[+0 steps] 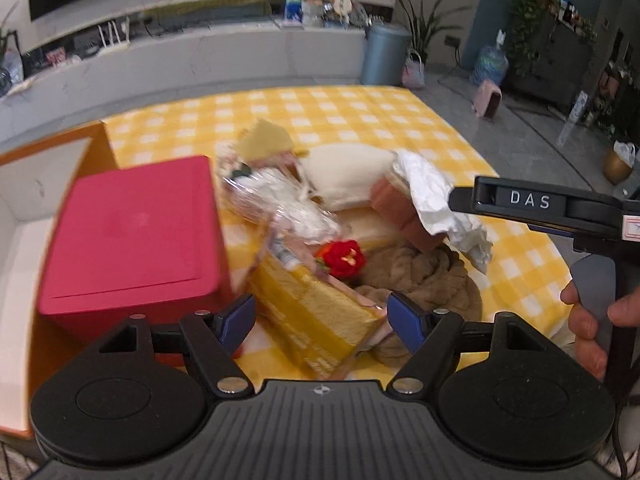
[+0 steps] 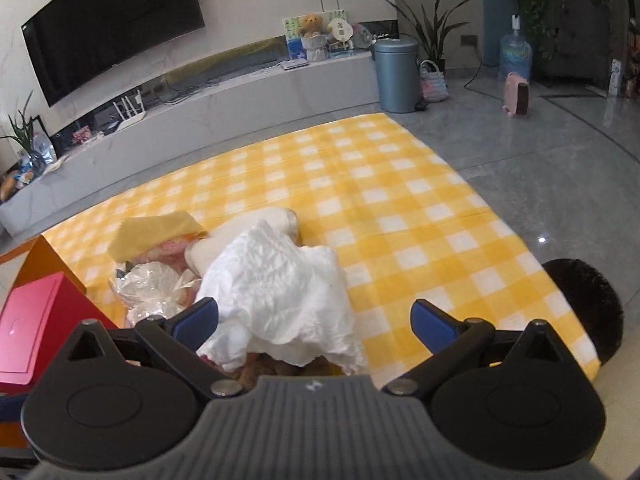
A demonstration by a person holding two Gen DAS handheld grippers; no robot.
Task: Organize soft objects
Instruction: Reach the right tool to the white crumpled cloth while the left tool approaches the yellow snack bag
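Observation:
A heap of soft things lies on the yellow checked blanket (image 1: 360, 116). My left gripper (image 1: 322, 320) stands wide open above a folded yellow checked cloth (image 1: 308, 312), which lies between its blue pads without being pressed. Beyond it are a red fabric flower (image 1: 342, 258), a brown plush cloth (image 1: 424, 284), a pink block (image 1: 400, 216) and a cream pillow (image 1: 352, 176). My right gripper (image 2: 316, 324) is open over a crumpled white cloth (image 2: 280, 292), and its pads do not touch the cloth. The pillow (image 2: 276, 216) shows behind that cloth.
A red box (image 1: 132, 236) sits in an orange-walled carton (image 1: 96, 140) at the left. Clear plastic wrapping (image 2: 152, 288) and a yellow cloth (image 2: 156, 232) lie beside the heap. A dark fuzzy round thing (image 2: 584, 304) sits at the blanket's right edge. A grey bin (image 2: 396, 76) stands on the floor beyond.

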